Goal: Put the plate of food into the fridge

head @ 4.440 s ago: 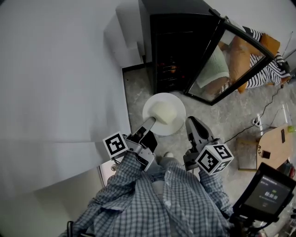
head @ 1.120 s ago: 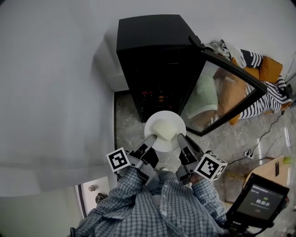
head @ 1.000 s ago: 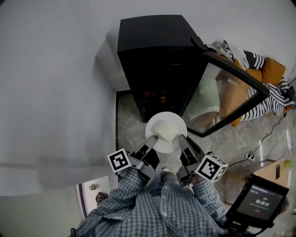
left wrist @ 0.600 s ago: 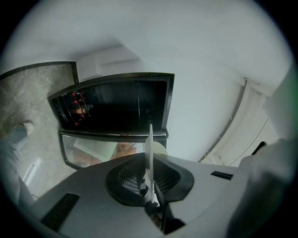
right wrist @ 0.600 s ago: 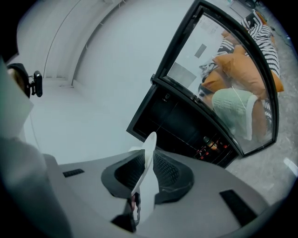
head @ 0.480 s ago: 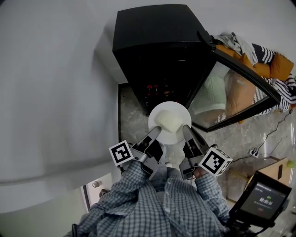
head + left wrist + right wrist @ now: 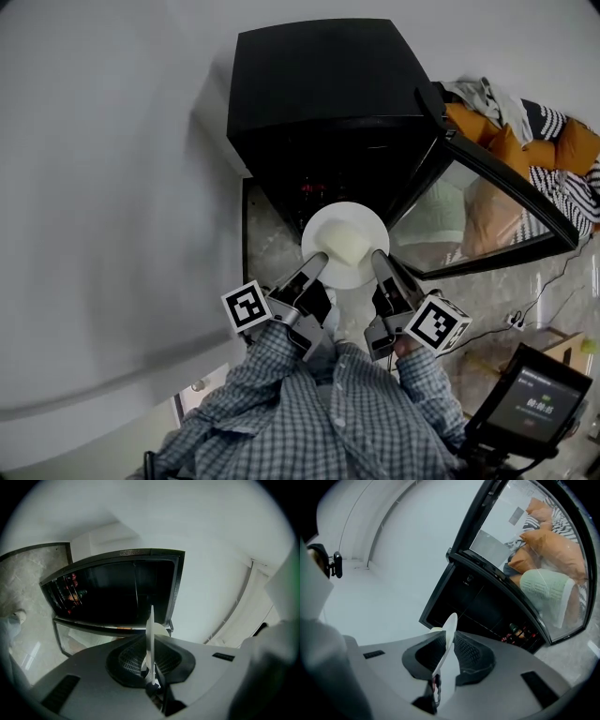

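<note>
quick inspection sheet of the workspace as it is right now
surface: marble floor; no table seen
job's things: plate with pale food, held in front of the open fridge; door open to the right
clutter: cushions beyond the door
grippers: left tongs shut on the plate's left rim; right tongs shut on its right rim
cables: one cable on the floor at right
surroundings: white wall at left; screen at lower right

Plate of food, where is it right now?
In the head view's centre, the plate is held by the left gripper and right gripper, before the open fridge.
</note>
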### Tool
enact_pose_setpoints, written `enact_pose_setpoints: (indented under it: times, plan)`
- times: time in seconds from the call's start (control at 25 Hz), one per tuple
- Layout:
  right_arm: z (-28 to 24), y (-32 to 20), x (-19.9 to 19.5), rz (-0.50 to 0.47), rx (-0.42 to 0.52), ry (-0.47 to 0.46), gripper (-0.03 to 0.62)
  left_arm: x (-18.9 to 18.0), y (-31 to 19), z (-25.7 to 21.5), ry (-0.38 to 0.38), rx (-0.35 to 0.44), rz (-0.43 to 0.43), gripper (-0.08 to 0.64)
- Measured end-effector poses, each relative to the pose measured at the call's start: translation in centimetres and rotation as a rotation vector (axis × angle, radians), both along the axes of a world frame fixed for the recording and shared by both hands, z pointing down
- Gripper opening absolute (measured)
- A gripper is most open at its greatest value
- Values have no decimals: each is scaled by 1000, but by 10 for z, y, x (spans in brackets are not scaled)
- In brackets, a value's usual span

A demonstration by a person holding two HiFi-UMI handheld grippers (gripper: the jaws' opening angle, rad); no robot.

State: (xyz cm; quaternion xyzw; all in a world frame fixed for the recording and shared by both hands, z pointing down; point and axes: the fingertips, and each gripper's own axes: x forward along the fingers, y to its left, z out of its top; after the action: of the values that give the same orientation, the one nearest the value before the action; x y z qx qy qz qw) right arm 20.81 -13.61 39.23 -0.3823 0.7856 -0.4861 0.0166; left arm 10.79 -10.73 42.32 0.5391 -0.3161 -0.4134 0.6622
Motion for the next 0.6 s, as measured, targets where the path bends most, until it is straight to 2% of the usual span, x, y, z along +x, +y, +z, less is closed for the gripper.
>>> enact_pose_setpoints:
  times: [0.32, 0.6]
  plan:
    - [0, -4, 4, -8, 11, 15, 61, 4, -4, 2, 14, 17, -18, 26]
    - [7, -3, 7, 1, -8, 24, 61, 7, -2, 7, 18, 0, -28, 26]
